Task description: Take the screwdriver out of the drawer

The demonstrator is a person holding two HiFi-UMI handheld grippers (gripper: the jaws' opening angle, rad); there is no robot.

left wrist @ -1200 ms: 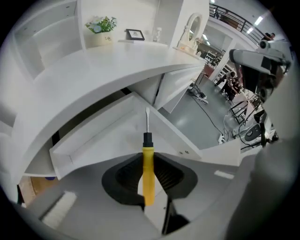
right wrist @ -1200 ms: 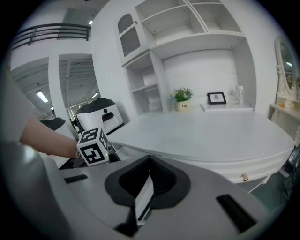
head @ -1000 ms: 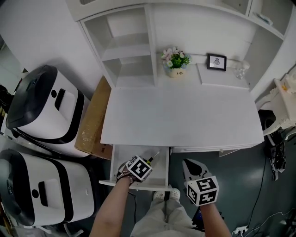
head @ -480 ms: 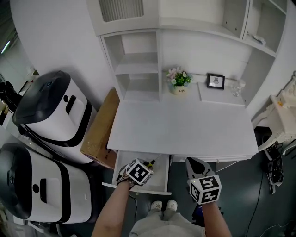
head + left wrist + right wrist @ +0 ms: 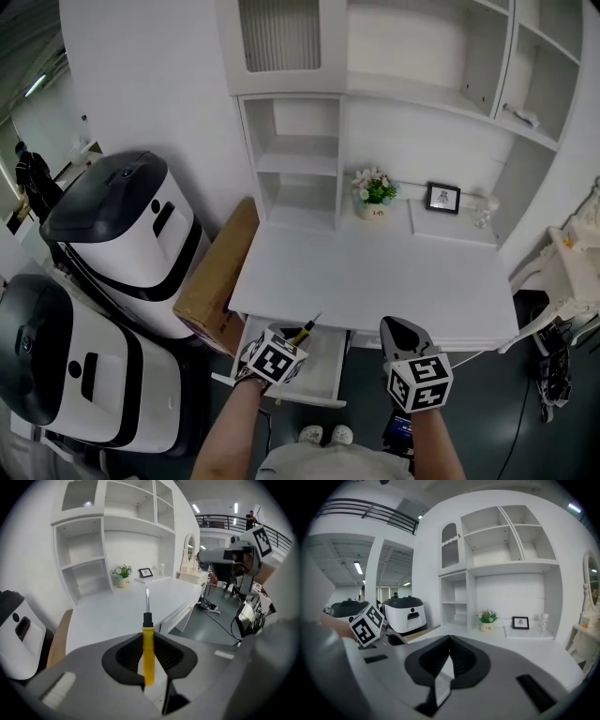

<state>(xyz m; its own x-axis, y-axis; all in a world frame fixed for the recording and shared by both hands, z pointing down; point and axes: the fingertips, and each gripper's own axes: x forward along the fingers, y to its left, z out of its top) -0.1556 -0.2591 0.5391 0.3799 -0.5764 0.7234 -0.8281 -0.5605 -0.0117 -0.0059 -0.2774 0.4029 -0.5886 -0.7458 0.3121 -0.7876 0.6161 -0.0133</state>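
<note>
The left gripper [image 5: 293, 339] pinches the screwdriver [image 5: 148, 641] by its yellow handle, jaws closed on either side of it, with the black collar and metal shaft sticking out past the tips. In the head view the tool hangs above the open drawer [image 5: 323, 373], its shaft crossing the front edge of the white desk [image 5: 375, 281]. The right gripper [image 5: 397, 330] hovers beside the drawer with its jaws pressed together (nothing sits between them). At the back of the desk stand a small potted plant [image 5: 374, 192] and a picture frame [image 5: 442, 198]
</note>
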